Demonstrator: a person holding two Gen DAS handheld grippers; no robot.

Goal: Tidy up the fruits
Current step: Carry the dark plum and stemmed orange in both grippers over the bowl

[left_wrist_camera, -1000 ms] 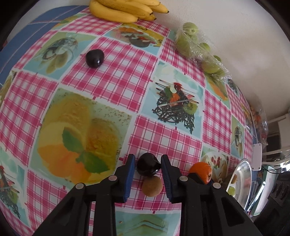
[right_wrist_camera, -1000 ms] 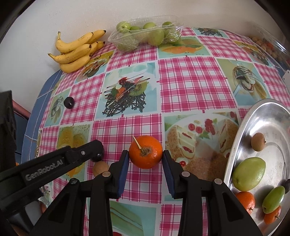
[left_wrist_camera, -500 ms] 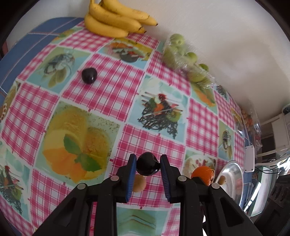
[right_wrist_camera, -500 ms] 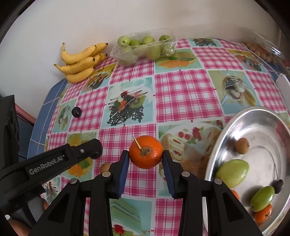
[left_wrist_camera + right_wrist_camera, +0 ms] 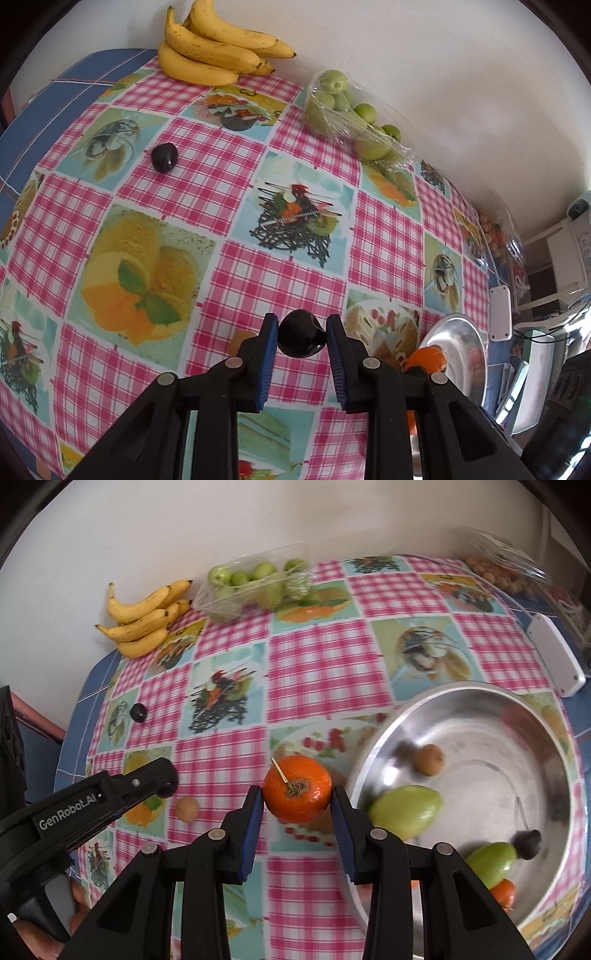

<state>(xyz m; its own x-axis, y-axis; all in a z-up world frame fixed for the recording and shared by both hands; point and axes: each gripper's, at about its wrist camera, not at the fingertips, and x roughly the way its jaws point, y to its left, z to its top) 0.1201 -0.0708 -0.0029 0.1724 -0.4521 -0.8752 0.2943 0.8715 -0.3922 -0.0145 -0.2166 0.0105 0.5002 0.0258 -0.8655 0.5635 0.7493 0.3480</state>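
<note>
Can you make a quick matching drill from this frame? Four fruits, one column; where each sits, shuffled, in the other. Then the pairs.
Things:
1. tangerine
2. banana bunch
3. small brown fruit
4. large green fruit

Places:
A. in the steel bowl
B. loose on the tablecloth, near the left gripper
C. between the right gripper fingers
D. by the wall, far corner of the table

Pairs: 1-C, 2-D, 3-B, 4-A

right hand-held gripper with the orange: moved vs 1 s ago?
Yes. The right hand-held gripper, shut on the orange, has moved toward the steel bowl; the bowl's rim now sits beside its right finger, and more of the bowl is in view.
</note>
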